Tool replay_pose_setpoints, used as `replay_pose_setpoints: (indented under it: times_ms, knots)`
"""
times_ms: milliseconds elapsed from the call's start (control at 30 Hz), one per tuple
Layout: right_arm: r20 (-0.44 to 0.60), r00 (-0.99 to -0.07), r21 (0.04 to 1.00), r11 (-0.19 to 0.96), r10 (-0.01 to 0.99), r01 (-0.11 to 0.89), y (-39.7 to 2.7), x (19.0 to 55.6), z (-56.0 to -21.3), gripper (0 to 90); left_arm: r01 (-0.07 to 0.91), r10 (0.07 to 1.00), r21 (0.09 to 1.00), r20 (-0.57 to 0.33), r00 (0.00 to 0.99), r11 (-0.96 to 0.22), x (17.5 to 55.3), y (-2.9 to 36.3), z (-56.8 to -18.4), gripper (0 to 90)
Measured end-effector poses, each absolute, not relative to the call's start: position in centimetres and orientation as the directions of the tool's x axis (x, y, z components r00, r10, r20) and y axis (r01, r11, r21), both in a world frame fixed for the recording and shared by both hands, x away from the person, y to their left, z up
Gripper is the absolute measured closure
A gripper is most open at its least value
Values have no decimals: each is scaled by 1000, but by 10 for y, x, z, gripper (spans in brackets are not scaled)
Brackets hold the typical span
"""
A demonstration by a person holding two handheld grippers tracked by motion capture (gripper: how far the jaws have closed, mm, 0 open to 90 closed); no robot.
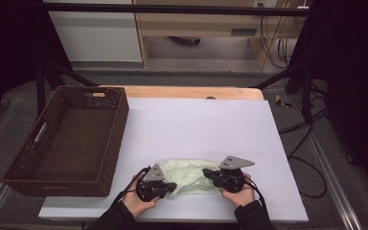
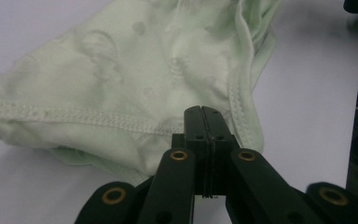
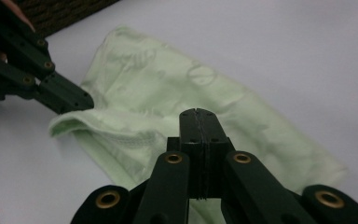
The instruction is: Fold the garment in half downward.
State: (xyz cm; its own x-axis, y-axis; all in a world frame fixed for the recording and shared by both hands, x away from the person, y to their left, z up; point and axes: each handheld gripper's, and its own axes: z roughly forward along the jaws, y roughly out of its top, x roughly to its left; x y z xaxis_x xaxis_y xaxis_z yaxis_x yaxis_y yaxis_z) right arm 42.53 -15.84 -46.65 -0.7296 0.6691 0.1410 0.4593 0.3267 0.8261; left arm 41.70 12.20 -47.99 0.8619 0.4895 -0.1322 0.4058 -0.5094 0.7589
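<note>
Pale green cloth (image 1: 188, 173) lies crumpled on the white sheet (image 1: 196, 124) near the front edge of the table, and I have a gripper at each end of it. My left gripper (image 1: 173, 187) sits at the cloth's left end, low over the sheet; in the left gripper view its jaws are pressed flat together, tips resting at the stitched hem (image 2: 98, 116) where the fabric folds over, and I cannot tell whether any cloth is caught between them. My right gripper (image 1: 206, 173) comes in from the other side, pointing left across the cloth; in the right gripper view its jaws are also closed tight, tips over the green fabric, with nothing visibly pinched. That same view shows the left gripper's black jaws at the upper left, their tip at the raised fold of the cloth. The fabric carries faint round printed shapes and a double-stitched edge. From the high view, my hands (image 1: 135, 200) grip both tools from the bottom of the frame, dark sleeves just showing. A brown wicker basket (image 1: 117, 139) stands at the left side, just beside the sheet, well apart from the cloth. A strip of bare wooden table (image 1: 191, 92) shows beyond the sheet's far edge.
</note>
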Motion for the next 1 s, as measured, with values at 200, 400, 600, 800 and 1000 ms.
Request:
replay_pose_setpoints:
  times_ms: [200,400,600,800,1000]
  knots:
    - [101,-759,784,419,643,459,-156,407,-477,900,388,490,759,-105,865,-522,412,122,-480,890]
    - [82,-754,777,432,651,457,-160,403,-482,852,387,496,770,-107,862,-507,411,123,-480,859]
    - [99,-715,834,335,692,439,-169,405,-468,644,402,534,818,-142,834,-411,416,132,-467,647]
    - [120,-639,853,250,760,458,-184,418,-458,430,439,606,844,-181,774,-309,431,143,-457,253]
    - [138,-575,849,202,806,488,-194,435,-457,327,467,665,840,-184,724,-276,449,152,-455,80]
